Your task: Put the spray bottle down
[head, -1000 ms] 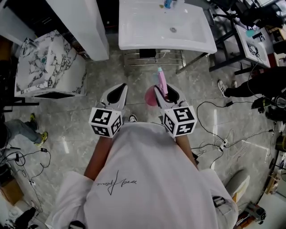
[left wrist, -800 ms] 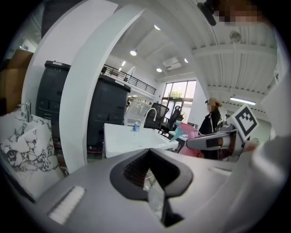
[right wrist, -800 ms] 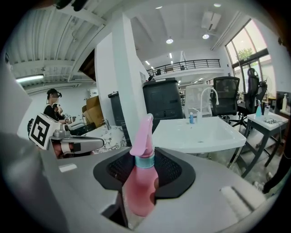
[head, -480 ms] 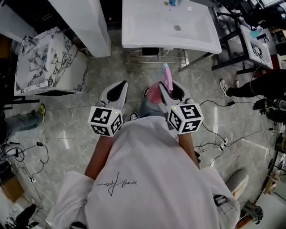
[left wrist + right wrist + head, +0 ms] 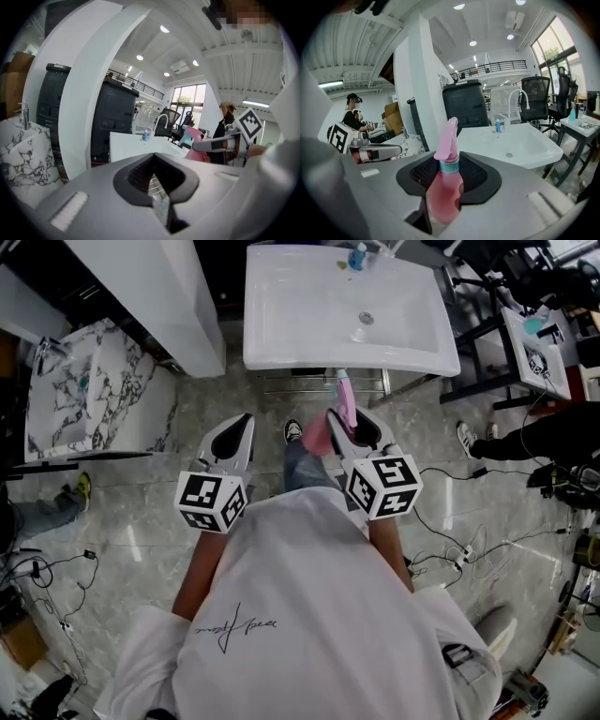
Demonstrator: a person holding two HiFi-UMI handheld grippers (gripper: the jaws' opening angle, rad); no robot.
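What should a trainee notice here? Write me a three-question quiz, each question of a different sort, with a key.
1. Which gripper holds the pink spray bottle? A left, B right, C neither.
2. True or false: the white sink is full of water.
3. Fill in: the small bottle at the sink's back edge is ____.
Key: 1 B, the right gripper is shut on it. 2 false, the basin is empty and its drain shows. 3 blue.

Lab hall with demo washbasin (image 5: 309, 306), cables (image 5: 466, 554), chairs (image 5: 534, 96)
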